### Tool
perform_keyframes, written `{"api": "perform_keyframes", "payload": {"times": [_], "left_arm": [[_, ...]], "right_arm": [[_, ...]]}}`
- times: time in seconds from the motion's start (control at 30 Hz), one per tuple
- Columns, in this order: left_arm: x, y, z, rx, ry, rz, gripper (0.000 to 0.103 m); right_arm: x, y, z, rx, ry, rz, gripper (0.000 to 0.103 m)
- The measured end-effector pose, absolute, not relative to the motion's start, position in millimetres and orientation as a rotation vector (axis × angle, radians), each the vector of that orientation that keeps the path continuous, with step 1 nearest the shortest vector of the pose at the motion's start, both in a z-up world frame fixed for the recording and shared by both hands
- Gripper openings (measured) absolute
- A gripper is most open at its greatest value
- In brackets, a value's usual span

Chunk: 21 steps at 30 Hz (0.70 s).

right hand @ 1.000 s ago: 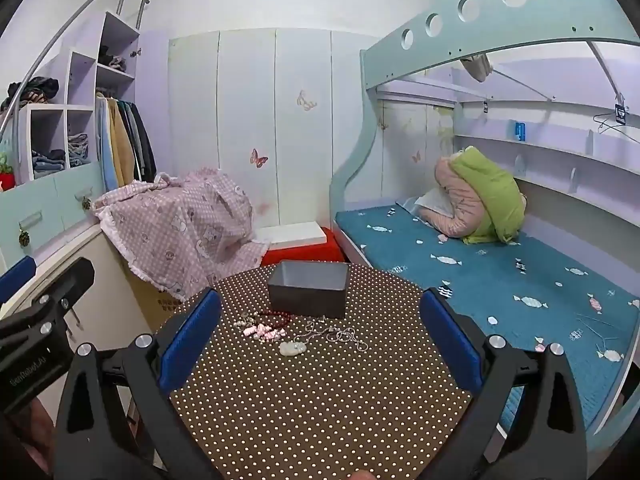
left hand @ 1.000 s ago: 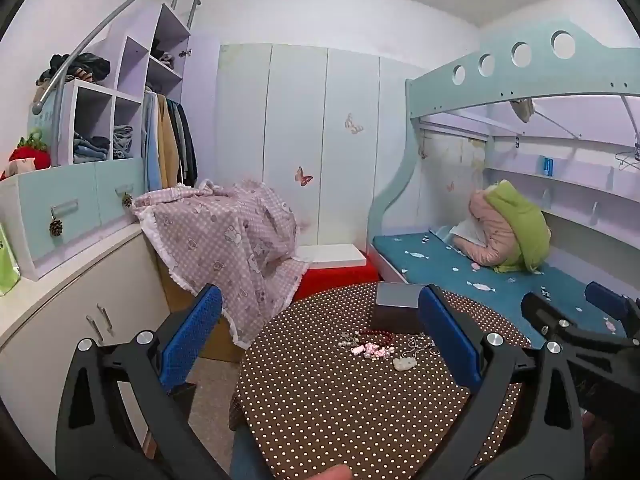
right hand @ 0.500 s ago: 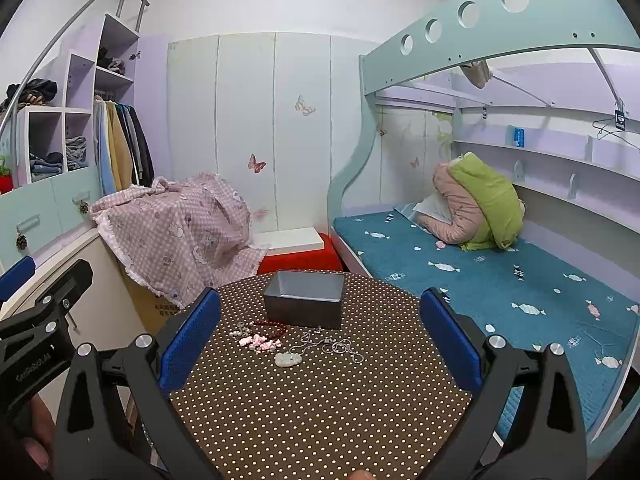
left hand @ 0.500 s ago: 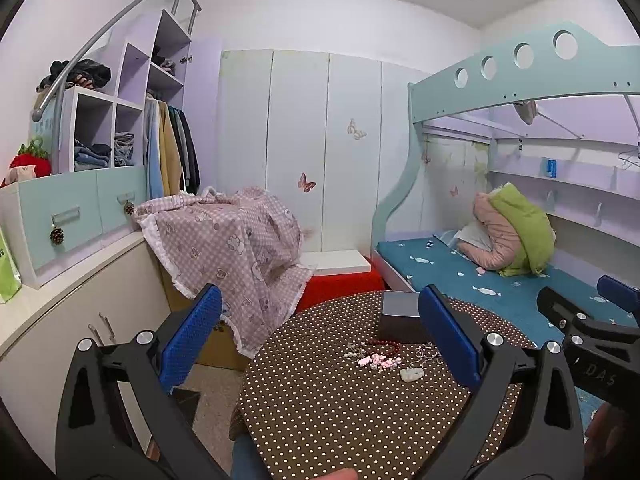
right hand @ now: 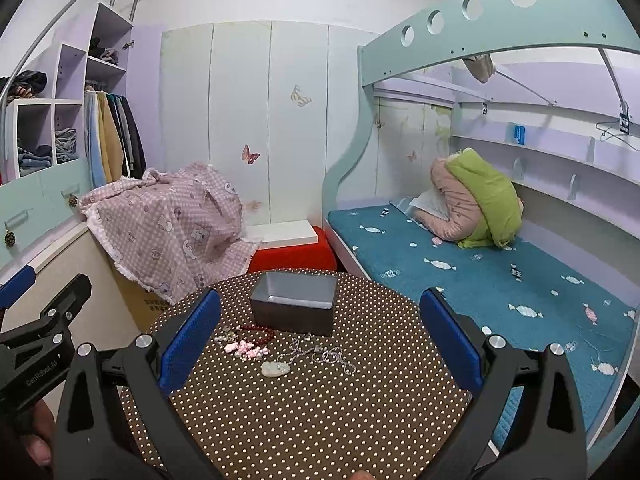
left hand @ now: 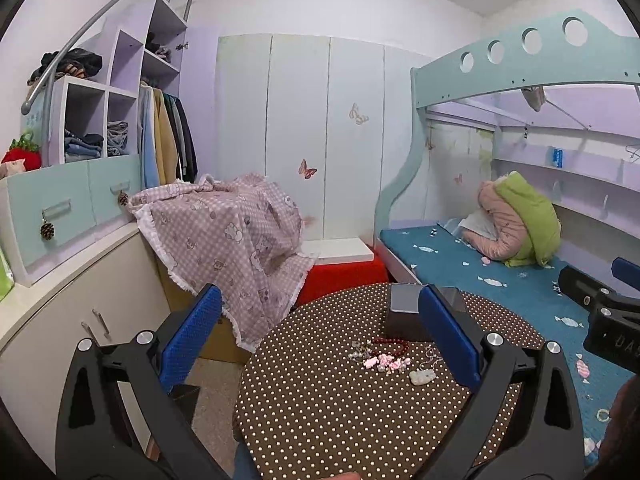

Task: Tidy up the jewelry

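Observation:
A round table (right hand: 304, 404) with a brown polka-dot cloth holds a grey open box (right hand: 295, 308) at its far side. In front of the box lie a dark red bead bracelet (right hand: 258, 332), a pink bead bracelet (right hand: 245, 349), a pale jade pendant (right hand: 275, 368) and a silver chain (right hand: 320, 354). The left wrist view shows the same pile: red beads (left hand: 390, 345), pink beads (left hand: 386, 361), pendant (left hand: 422, 377), box (left hand: 404, 312). My left gripper (left hand: 320, 340) and right gripper (right hand: 320, 340) both stand open above the table's near half, holding nothing.
A bunk bed with a blue mattress (right hand: 460, 268) runs along the right. A pink checked cloth (right hand: 168, 224) covers a box left of the table, beside a cabinet (left hand: 60, 320). A red and white stool (right hand: 292, 252) stands behind the table.
Both grippers have lifted and pulled back a little, so the table and jewelry sit lower and farther in view. The jewelry and box have not moved. Both stay open.

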<state>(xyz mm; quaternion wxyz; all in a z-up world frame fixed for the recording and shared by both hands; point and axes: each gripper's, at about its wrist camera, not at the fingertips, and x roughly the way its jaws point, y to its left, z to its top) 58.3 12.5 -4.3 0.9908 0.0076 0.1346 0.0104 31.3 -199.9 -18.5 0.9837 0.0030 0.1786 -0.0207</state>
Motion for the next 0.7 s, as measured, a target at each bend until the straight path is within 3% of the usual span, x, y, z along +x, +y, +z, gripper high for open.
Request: {"api": "perform_keyframes", "payload": {"times": [0.7], "left_arm": [[49.8,24.2,-8.0,0.000,0.237,0.031,0.098]], "right_arm": [[28.7,-182.3,-20.4,-0.030,0.345,-0.008,0.096]]}}
